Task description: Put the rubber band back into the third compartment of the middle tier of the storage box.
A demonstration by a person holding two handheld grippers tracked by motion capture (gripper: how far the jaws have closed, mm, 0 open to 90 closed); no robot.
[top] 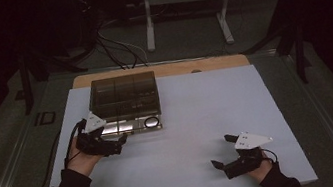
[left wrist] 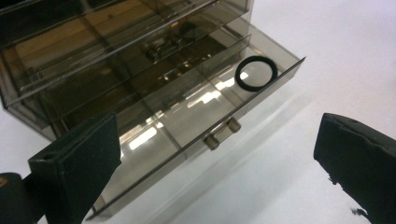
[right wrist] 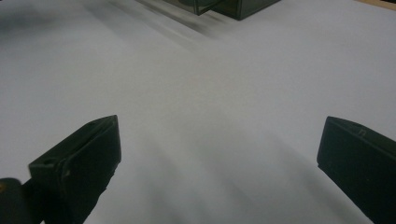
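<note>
From above, my left fingers (top: pixel 120 142) sat at the near left corner of the smoked-plastic drawer box (top: pixel 124 96), spread apart and holding nothing, just short of its pulled-out bottom drawer (top: pixel 131 126). A black ring (top: pixel 151 122) lay in that drawer's right end. My right fingers (top: pixel 223 151) rested well apart from the box, near the front right of the pale surface (top: pixel 186 136), also spread wide and empty.

Along my left fingers (left wrist: pixel 212 158), the two black pads stood far apart with the open drawer (left wrist: pixel 187 121) between and beyond them. Its small clear handle (left wrist: pixel 222 133) was on the front wall, untouched by either pad. The black ring (left wrist: pixel 255 73) lay flat in the end compartment, close to the drawer's corner, with the upper drawers shut above it.

Along my right fingers (right wrist: pixel 217 161), the pads were wide open over the bare surface (right wrist: pixel 210 84), gripping nothing. A dark corner of the box (right wrist: pixel 233 7) showed at the top edge, far off.
</note>
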